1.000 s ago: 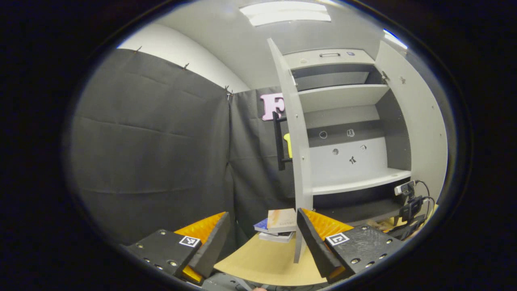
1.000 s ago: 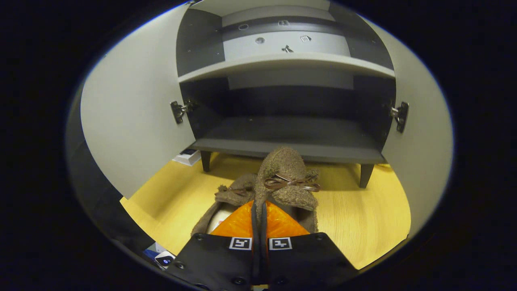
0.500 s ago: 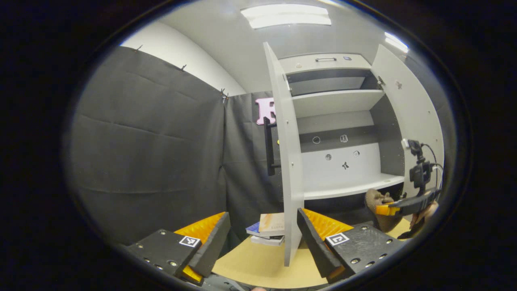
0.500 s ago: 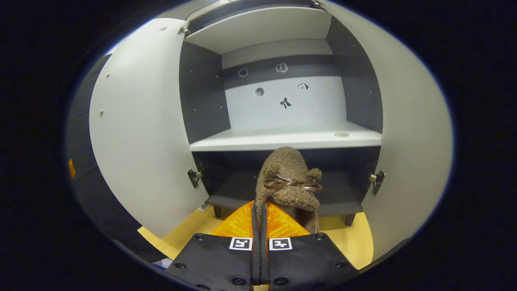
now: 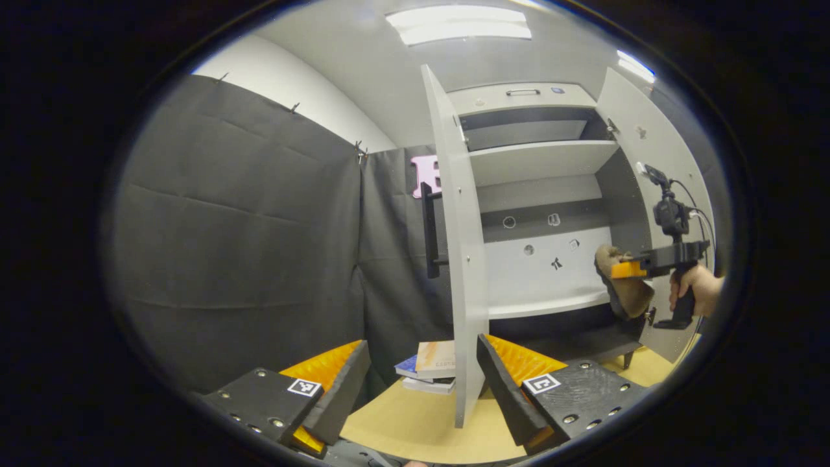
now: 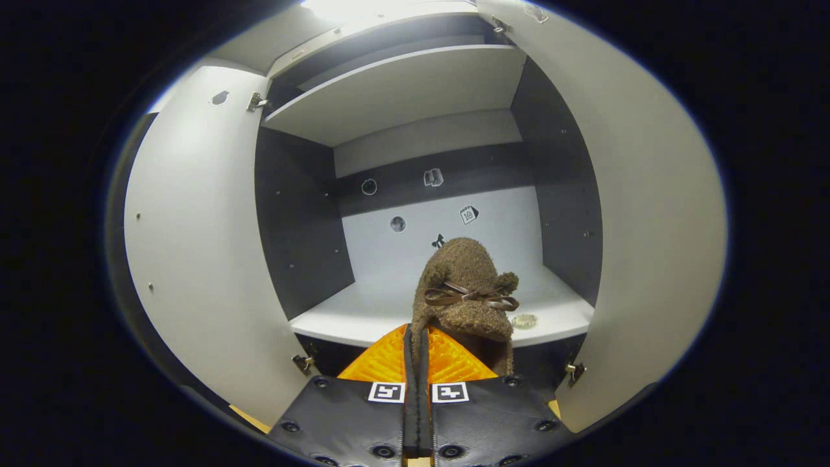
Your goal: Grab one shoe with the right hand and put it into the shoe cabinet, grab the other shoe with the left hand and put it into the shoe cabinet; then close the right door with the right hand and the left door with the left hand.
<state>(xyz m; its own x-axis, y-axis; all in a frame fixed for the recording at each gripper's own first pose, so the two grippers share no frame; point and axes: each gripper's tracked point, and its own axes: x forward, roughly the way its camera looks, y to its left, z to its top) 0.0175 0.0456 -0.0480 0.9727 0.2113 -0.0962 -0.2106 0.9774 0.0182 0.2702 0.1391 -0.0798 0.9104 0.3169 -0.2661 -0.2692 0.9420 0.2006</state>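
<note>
My right claw (image 6: 415, 363) is pinched on the fuzzy brown fabric slipper with a thin brown bow (image 6: 465, 292), holding it by the thin edge at its heel end, toe pointing into the open grey-and-white shoe cabinet (image 6: 311, 214). The slipper hangs in the air just in front of the white middle shelf (image 6: 363, 311), not yet resting on it. It looks light and soft, so I judge it will flop and sag from this hold; a grip on the firmer sole or heel rim would steady it. My left claw (image 5: 421, 383) waits spread and empty above the yellow wooden desk (image 5: 415, 421), near the left door (image 5: 463, 259).
</note>
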